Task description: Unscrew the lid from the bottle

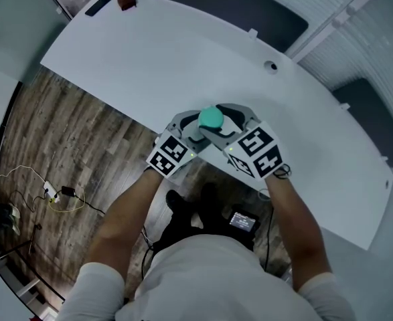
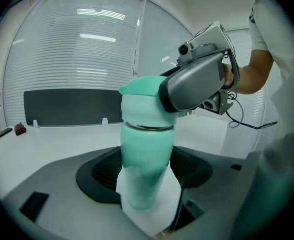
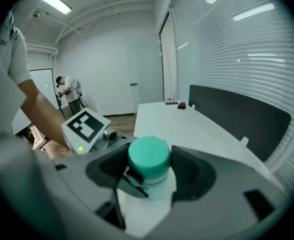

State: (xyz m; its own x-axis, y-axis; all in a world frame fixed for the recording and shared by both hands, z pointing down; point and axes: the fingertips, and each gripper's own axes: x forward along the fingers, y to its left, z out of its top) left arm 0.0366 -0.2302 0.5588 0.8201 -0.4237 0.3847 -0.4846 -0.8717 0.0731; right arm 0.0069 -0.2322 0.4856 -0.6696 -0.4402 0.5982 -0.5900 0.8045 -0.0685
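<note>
A teal bottle (image 2: 144, 159) stands upright just above the white table's (image 1: 149, 65) front edge. My left gripper (image 1: 191, 134) is shut on its body, which fills the space between the jaws in the left gripper view. The teal lid (image 1: 211, 117) sits on top, with a thin metal band (image 2: 145, 127) showing under it. Coming in from the right, my right gripper (image 1: 228, 127) is shut on the lid (image 3: 148, 156), one grey jaw wrapping its side in the left gripper view. The bottle's base is hidden.
A black flat object (image 1: 99, 5) and a small brown one (image 1: 125, 0) lie at the table's far left corner. A cable hole (image 1: 270, 65) is near the back edge. Below the table lie wood floor and cables (image 1: 55, 194). A person (image 3: 66, 91) stands far back.
</note>
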